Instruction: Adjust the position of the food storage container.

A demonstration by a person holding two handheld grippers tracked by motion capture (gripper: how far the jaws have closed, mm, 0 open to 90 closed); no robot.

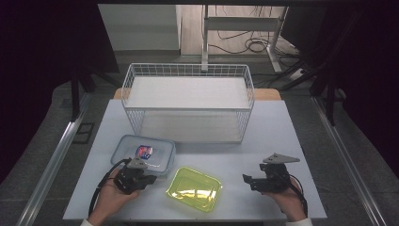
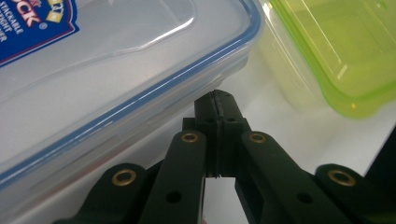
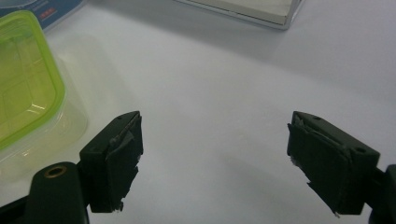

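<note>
The left gripper (image 1: 149,179) sits at the near left of the table (image 1: 277,141), its jaws pressed fully together with nothing between them. In the left gripper view the closed tips (image 2: 218,100) sit just under the blue-sealed rim of the clear lidded container (image 2: 116,70), touching it or very nearly so; which of the 2 I cannot tell.

That container (image 1: 143,152) lies just beyond the left gripper, toward the far side, its long axis running left to right across the table. The green-lidded container (image 1: 194,189) lies just to the right of it and nearer the table's front edge, turned slightly askew. Behind both stands the white wire basket (image 1: 188,70), well apart from the hands.

The right gripper (image 1: 248,181) rests at the near right with its jaws spread wide and empty; its 2 pads (image 3: 119,158) frame bare table, the green lid (image 3: 25,74) off to its left.

The left hand (image 1: 110,197) is plainly the nearer one to the clear container. As I judge it, closed tips wedged at the near long edge suit pushing the box away toward the basket or prying at the lid's rim, not grasping.
</note>
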